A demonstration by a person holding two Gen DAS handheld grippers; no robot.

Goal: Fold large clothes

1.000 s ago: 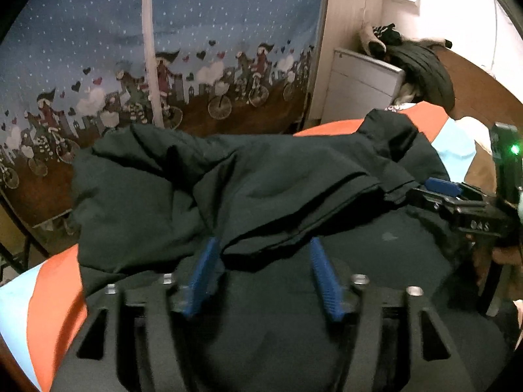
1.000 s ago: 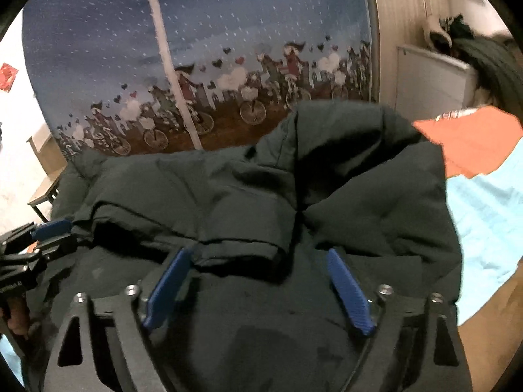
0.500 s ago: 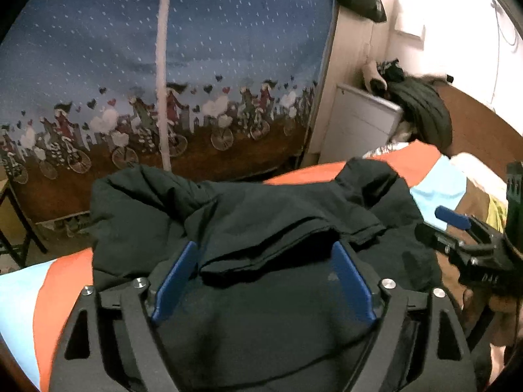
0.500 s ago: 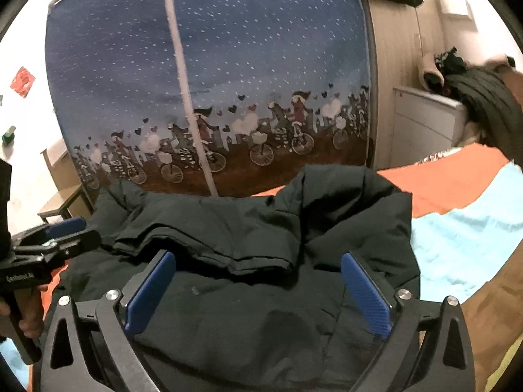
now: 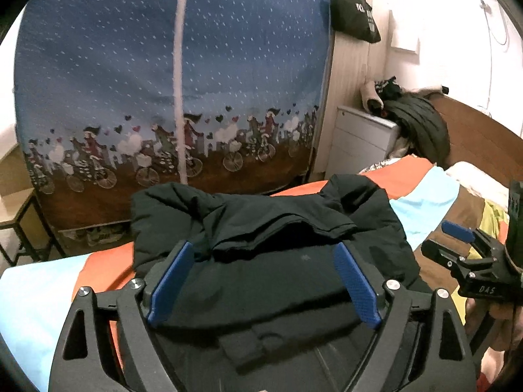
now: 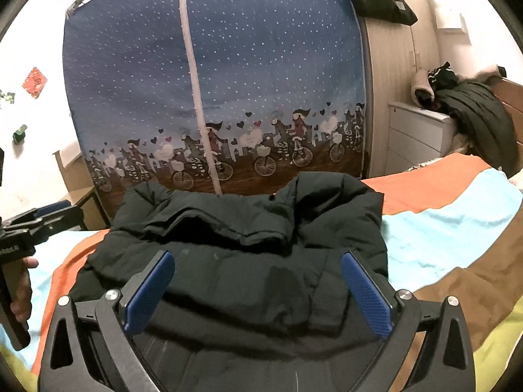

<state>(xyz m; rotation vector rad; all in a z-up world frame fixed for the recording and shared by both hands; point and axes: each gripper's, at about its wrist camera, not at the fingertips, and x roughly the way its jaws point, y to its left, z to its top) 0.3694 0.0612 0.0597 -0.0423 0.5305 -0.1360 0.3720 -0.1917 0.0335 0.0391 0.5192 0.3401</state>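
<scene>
A black padded jacket (image 5: 268, 228) lies bunched and partly folded on the bed, also in the right wrist view (image 6: 248, 238). My left gripper (image 5: 263, 277) is open and empty, raised above the jacket's near part. My right gripper (image 6: 258, 289) is open and empty, also above the near part. The right gripper shows at the right edge of the left wrist view (image 5: 470, 254). The left gripper shows at the left edge of the right wrist view (image 6: 36, 225).
The bedspread (image 6: 441, 225) has orange, light blue, brown and yellow-green patches. A blue fabric wardrobe with a bicycle print (image 5: 170, 104) stands behind the bed. A white drawer unit (image 5: 359, 140) with dark clothes (image 5: 418, 124) on it is at the right.
Both grippers opened wider and drew back and up from the jacket. The jacket stays on the bed and looks smaller in both views.
</scene>
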